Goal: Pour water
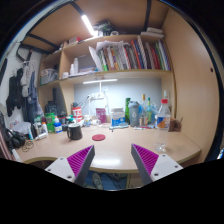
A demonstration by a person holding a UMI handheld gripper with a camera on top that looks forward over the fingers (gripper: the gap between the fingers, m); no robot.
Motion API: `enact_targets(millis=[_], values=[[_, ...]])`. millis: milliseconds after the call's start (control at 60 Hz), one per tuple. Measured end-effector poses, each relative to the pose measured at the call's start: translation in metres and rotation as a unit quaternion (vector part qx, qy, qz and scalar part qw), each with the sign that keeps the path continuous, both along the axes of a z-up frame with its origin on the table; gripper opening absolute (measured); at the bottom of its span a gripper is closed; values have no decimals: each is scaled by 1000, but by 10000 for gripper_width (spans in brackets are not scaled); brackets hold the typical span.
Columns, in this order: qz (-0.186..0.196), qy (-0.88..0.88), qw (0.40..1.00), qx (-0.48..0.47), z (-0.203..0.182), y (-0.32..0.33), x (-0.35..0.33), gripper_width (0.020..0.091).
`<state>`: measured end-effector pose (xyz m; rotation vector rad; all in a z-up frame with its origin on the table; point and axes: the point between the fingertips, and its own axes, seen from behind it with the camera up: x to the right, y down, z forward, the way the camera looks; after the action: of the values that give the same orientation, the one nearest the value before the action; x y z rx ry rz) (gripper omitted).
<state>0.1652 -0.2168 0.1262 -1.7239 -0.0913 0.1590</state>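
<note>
The gripper (111,163) is wide open and holds nothing. Well beyond its fingers, right of the frame's centre, water bottles (136,113) stand on the desk (110,148) beneath bookshelves (125,55).

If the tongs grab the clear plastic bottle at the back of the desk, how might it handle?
The bottle looks tall and narrow, so a nudge would probably tip it. Clear plastic probably flexes under a squeeze. Its fill level cannot be judged. The tongs are open, well short of it.
</note>
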Motion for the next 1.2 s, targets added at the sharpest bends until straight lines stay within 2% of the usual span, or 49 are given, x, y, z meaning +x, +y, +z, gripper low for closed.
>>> enact_targets(millis=[383, 500, 733, 1000, 1200], values=[[-31, 5, 999, 2, -2, 11, 31, 814], [-57, -32, 998, 12, -2, 26, 66, 802], [-114, -40, 992, 30, -10, 87, 155, 802], [-129, -45, 990, 22, -34, 176, 207, 809], [-131, -51, 990, 31, -38, 227, 226, 799]])
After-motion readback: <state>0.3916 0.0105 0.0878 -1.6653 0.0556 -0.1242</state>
